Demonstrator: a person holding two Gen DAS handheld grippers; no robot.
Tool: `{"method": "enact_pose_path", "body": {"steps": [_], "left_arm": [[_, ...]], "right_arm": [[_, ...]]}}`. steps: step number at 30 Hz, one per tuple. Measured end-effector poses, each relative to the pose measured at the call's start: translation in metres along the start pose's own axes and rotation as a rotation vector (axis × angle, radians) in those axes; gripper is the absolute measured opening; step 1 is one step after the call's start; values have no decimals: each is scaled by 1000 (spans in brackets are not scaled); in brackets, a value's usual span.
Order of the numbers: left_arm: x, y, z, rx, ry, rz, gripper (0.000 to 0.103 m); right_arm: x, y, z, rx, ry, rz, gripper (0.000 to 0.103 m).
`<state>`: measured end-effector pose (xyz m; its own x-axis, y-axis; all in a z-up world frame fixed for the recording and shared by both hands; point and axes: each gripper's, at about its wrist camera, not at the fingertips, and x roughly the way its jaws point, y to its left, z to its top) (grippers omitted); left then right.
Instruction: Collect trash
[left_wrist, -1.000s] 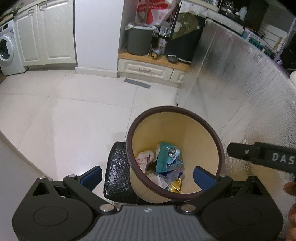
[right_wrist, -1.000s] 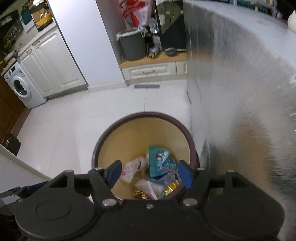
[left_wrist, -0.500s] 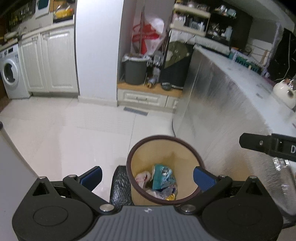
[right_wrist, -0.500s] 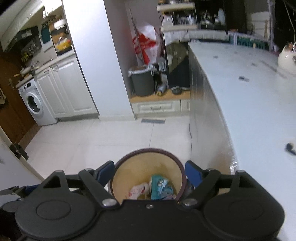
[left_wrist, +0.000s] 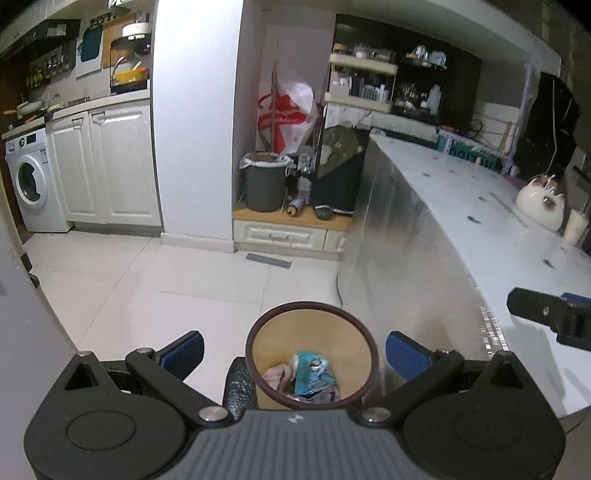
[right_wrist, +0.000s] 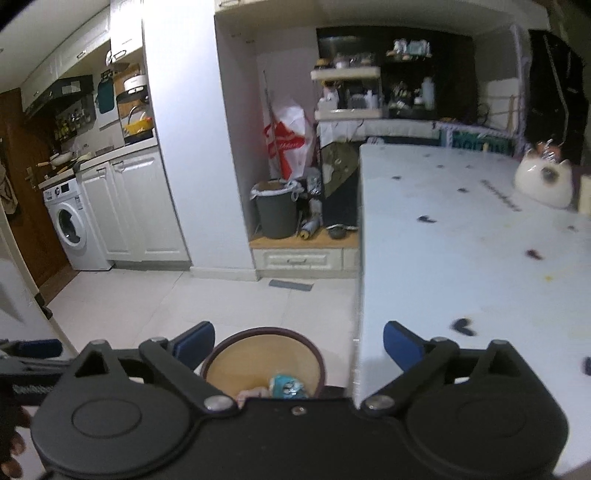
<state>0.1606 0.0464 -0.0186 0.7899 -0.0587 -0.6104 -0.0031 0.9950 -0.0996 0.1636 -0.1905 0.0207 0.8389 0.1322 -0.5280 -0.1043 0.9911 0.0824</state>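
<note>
A round tan trash bin with a dark brown rim (left_wrist: 312, 306) stands on the floor beside the counter; it also shows in the right wrist view (right_wrist: 264, 332). Inside lie a teal packet (left_wrist: 312, 373) and crumpled wrappers (left_wrist: 275, 374). My left gripper (left_wrist: 295, 350) is open and empty, high above the bin. My right gripper (right_wrist: 299, 341) is open and empty, above the bin and the counter edge. The right gripper's finger also shows at the right of the left wrist view (left_wrist: 546, 314).
A white counter (right_wrist: 461, 258) with small dark marks runs along the right, with a white cat-shaped pot (right_wrist: 543, 181) at its far end. A grey bin (left_wrist: 264, 181), a red-and-white bag (left_wrist: 288, 114), cabinets and a washing machine (left_wrist: 29, 184) stand at the back.
Both grippers have risen well above the bin, which now looks smaller and lower in both views. The counter top has come into sight. Both grippers stay open.
</note>
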Motion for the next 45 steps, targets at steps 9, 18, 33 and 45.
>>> {"method": "enact_pose_path", "body": {"steps": [9, 18, 33, 45], "left_arm": [[-42, -18, -19, 40, -44, 7, 103], [-70, -21, -32, 44, -60, 4, 103], [-105, -27, -48, 73, -74, -20, 103], [-107, -24, -54, 75, -38, -25, 103]], "right_arm": [[-46, -16, -21, -15, -29, -66, 103], [-84, -24, -32, -26, -48, -99, 103], [-126, -18, -49, -26, -39, -86, 103], [-125, -7, -56, -33, 9, -84, 103]]}}
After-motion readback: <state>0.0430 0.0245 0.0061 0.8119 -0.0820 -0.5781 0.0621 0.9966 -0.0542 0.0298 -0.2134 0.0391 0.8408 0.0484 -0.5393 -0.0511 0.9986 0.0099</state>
